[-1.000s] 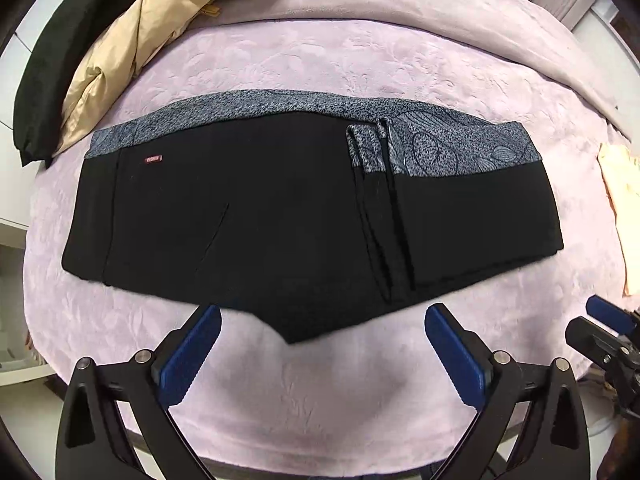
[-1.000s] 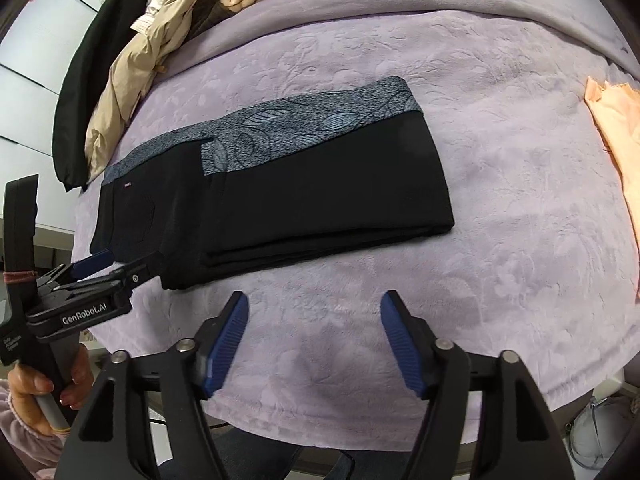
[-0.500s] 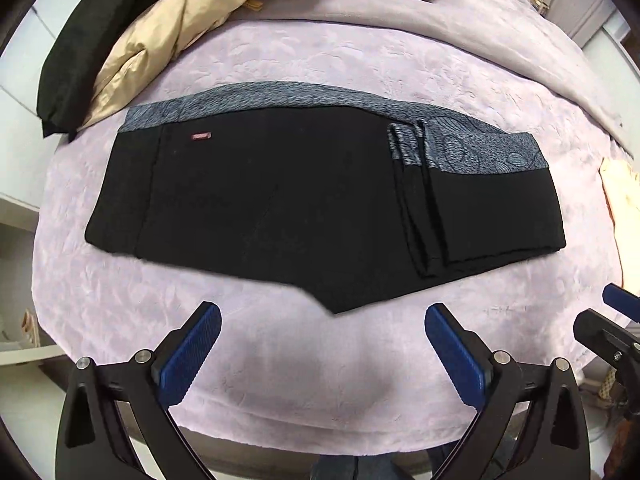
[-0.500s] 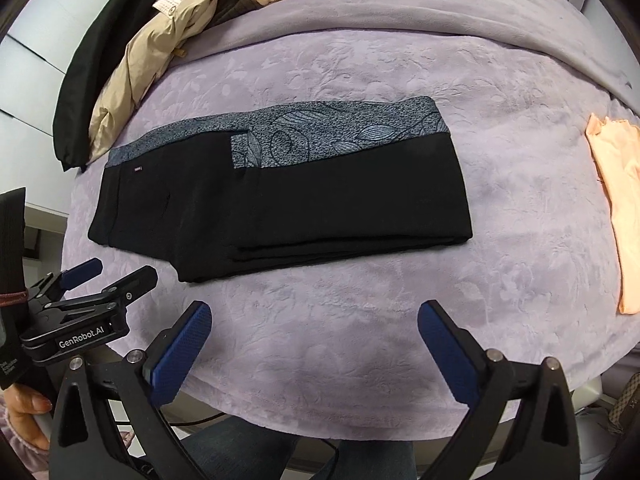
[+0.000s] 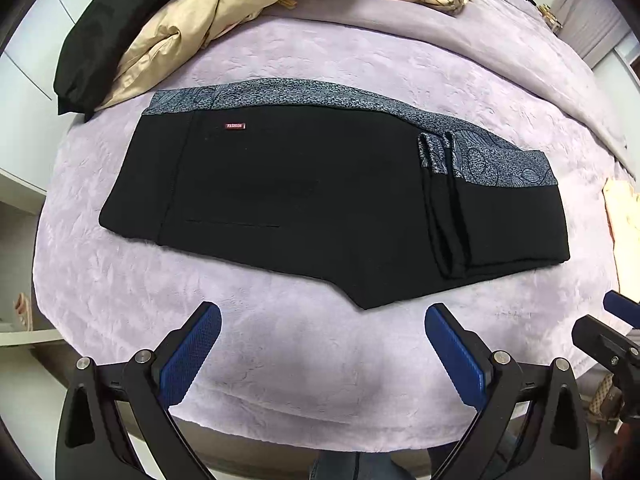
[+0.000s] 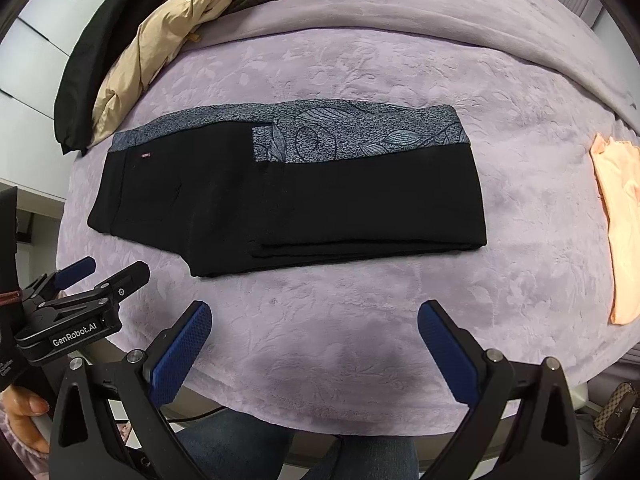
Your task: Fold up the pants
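hovering above the near edge of the bed [image 5: 280,360], the left gripper [image 5: 322,350] has its blue fingers [image 5: 188,354] spread wide apart, nothing between them but lilac blanket. same story on the other side: the right gripper [image 6: 314,346] points down at the blanket, fingers [image 6: 448,350] as wide as they go, gripping nothing. the pants [image 5: 320,208] lie flat across the middle of the bed, black, already folded, with the grey patterned waistband [image 5: 360,104] along the far edge and a small red tag [image 5: 235,126] toward the left. folded layers stack up on the right side of the pants, edges lined up fairly neatly. neither gripper touches the pants; both sit near, on the near side. far left, a heap of clothes [image 6: 132,64], beige and black, rests at the bed's far corner. over on the right, a peach cloth [image 6: 618,220] lies well apart from the pants. a hand [image 6: 24,416] shows at the lower left of the right view, holding the left gripper's handle.
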`<action>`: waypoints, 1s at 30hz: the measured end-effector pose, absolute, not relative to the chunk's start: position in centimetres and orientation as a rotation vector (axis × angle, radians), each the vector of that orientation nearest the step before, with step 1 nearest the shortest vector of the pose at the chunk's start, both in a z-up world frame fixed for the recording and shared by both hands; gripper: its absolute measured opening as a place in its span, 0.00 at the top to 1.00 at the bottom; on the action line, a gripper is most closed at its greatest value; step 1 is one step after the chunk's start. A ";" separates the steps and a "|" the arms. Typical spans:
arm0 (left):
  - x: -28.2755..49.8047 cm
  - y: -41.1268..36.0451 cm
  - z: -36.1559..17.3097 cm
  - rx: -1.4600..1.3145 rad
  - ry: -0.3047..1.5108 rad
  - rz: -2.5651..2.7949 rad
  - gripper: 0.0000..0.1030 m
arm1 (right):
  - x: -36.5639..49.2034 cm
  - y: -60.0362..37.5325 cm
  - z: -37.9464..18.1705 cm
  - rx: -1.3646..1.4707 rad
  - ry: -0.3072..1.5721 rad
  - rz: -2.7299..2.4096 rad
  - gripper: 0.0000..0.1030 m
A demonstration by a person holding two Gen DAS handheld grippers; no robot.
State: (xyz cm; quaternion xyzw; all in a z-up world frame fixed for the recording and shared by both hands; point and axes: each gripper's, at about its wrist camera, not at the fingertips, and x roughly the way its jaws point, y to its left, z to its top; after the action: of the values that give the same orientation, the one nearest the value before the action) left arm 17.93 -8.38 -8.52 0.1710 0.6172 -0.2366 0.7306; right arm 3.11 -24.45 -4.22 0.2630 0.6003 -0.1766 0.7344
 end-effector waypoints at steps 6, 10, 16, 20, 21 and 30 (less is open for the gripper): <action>18.2 -7.9 -8.2 0.373 1.345 -0.523 0.01 | 3.1 -24.0 -4.1 0.591 1.312 -0.400 0.00; 18.4 -7.6 -8.0 0.369 1.340 -0.525 0.01 | 3.1 -23.9 -4.2 0.607 1.307 -0.408 0.00; 18.7 -6.9 -7.9 0.369 1.333 -0.523 0.01 | 3.2 -23.5 -4.4 0.627 1.301 -0.412 0.00; 19.0 -6.2 -7.9 0.365 1.331 -0.519 0.01 | 3.4 -23.0 -4.5 0.634 1.298 -0.412 0.00; 19.1 -6.0 -7.9 0.365 1.331 -0.519 0.01 | 3.5 -22.9 -4.5 0.633 1.299 -0.411 0.00; 20.2 -4.0 -8.4 0.313 1.350 -0.484 0.01 | 4.3 -21.5 -5.0 0.625 1.321 -0.396 0.00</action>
State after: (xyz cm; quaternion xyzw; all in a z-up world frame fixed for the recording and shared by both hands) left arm 20.18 -3.96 -8.39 0.1427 0.6159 -0.2207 0.7427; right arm 4.34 -21.52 -5.00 0.2834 0.5992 -0.1796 0.7269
